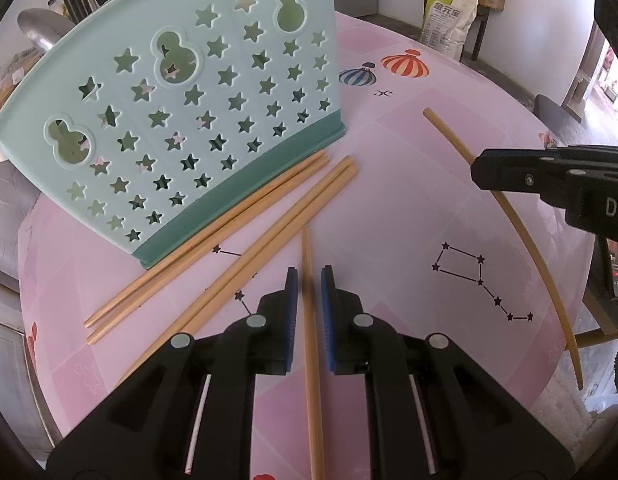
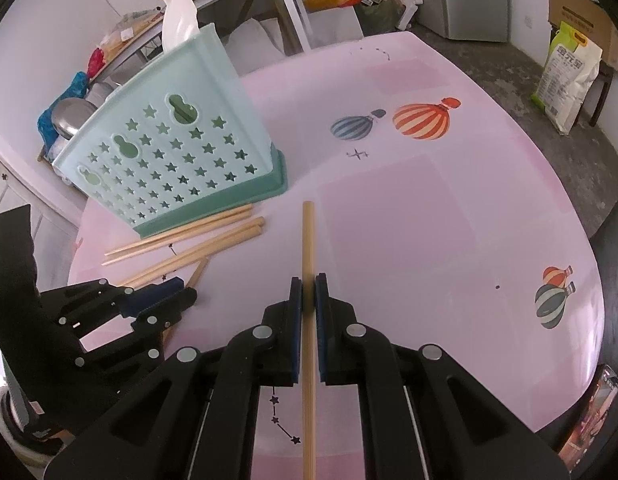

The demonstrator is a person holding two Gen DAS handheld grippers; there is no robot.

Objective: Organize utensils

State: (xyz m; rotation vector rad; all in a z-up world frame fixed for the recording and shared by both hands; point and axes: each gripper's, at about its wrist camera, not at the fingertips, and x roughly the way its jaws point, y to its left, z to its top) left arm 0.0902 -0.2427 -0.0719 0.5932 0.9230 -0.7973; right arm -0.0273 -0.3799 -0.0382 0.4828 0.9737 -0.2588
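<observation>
A mint-green utensil holder (image 1: 181, 120) with star cutouts stands on the pink table; it also shows in the right wrist view (image 2: 177, 160). Several wooden chopsticks (image 1: 213, 236) lie in front of its base. My left gripper (image 1: 309, 280) is open, its pads on either side of one chopstick (image 1: 311, 360) lying on the table. My right gripper (image 2: 308, 286) is shut on another chopstick (image 2: 308, 240), which also shows in the left wrist view (image 1: 521, 232). The left gripper shows at the left of the right wrist view (image 2: 177, 296).
The pink tablecloth (image 2: 429, 220) has balloon and constellation prints. A rice bag (image 2: 565, 76) and cardboard box (image 2: 581, 20) stand on the floor beyond the table. Bottles and a metal bowl (image 2: 69, 116) sit on a shelf behind the holder.
</observation>
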